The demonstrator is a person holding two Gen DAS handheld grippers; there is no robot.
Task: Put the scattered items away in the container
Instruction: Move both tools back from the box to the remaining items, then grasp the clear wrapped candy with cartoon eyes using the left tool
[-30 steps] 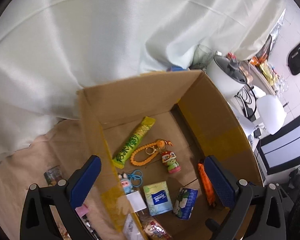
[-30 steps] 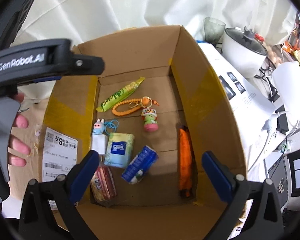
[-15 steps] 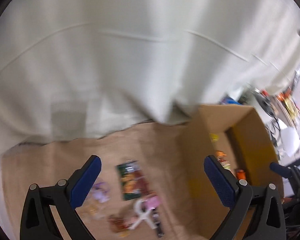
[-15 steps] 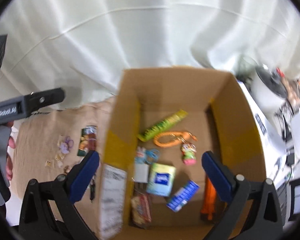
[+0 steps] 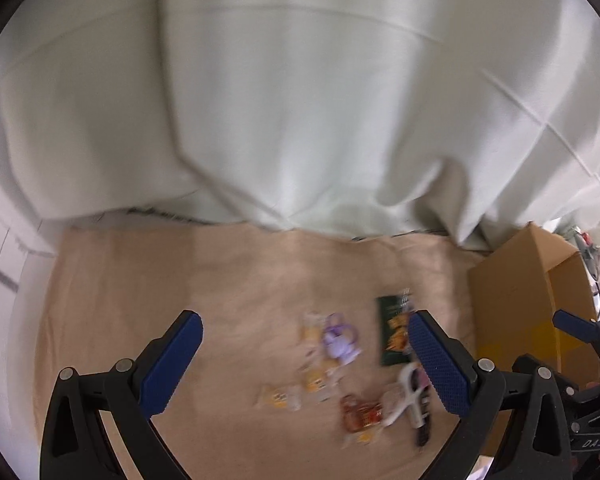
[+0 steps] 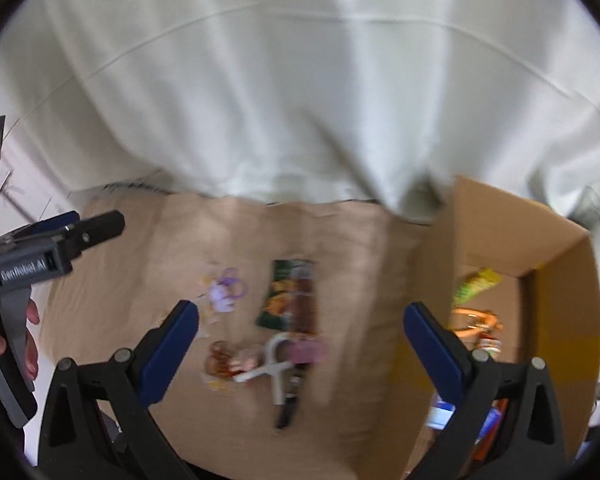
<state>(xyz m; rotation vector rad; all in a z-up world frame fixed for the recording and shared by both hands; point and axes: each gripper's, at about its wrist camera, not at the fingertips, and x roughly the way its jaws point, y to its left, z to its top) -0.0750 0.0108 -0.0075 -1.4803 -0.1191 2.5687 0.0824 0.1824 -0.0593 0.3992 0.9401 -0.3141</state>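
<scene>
Both views are motion-blurred. Scattered items lie on a tan cloth (image 5: pixel 180 280): a dark green packet (image 5: pixel 392 328) (image 6: pixel 286 298), a purple charm (image 5: pixel 340 342) (image 6: pixel 226 290), a white clip (image 5: pixel 406 394) (image 6: pixel 274 364), a red-brown snack pack (image 5: pixel 362 418) (image 6: pixel 224 360), small yellow sweets (image 5: pixel 280 396) and a black pen (image 6: pixel 288 408). The cardboard box (image 5: pixel 512 292) (image 6: pixel 492 216) stands to the right, with several items inside. My left gripper (image 5: pixel 306 364) is open and empty above the pile. My right gripper (image 6: pixel 300 354) is open and empty over the clip.
A white draped sheet (image 5: pixel 300 100) hangs behind the cloth. The left gripper's body and the hand holding it show at the left edge of the right wrist view (image 6: pixel 28 264). The right gripper's tip shows at the right of the left wrist view (image 5: pixel 572 326).
Both grippers have swung left, away from over the box's inside to over the scattered pile on the cloth. Both stay open and empty.
</scene>
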